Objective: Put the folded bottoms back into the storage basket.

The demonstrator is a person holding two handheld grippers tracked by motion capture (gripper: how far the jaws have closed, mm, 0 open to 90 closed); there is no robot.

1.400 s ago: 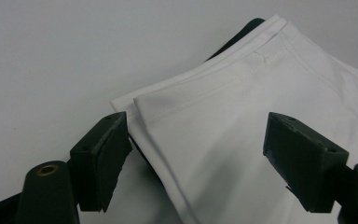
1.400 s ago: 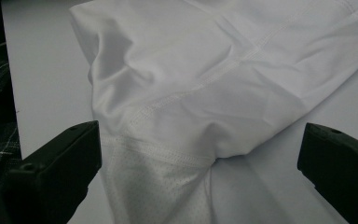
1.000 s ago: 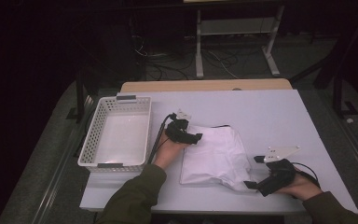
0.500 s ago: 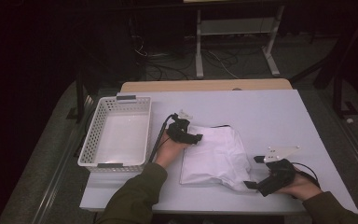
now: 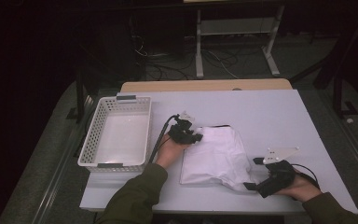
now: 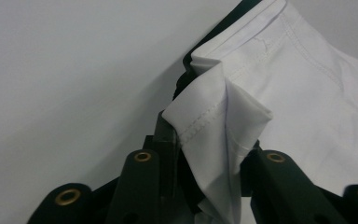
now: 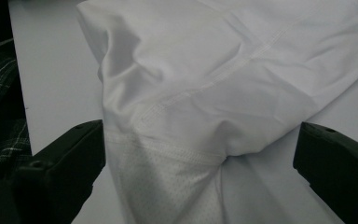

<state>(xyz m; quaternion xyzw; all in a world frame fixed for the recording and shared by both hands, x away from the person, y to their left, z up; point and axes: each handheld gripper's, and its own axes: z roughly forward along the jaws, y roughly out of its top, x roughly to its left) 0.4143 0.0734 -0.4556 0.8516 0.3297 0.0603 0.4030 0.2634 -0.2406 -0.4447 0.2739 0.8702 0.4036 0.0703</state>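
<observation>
White folded garment lay flat on the white table, right of centre toward the near edge, with a dark layer showing under its far corner. Left gripper, held in the left hand, sat at the garment's far-left corner; in the left gripper view its jaws were closed onto a bunched hem fold. Right gripper, held in the right hand, sat at the near-right corner; its jaws stood wide apart, with cloth lying between them, apparently ungripped, though contact was hard to judge. White perforated basket stood on the table, left of the garment and apart from it.
</observation>
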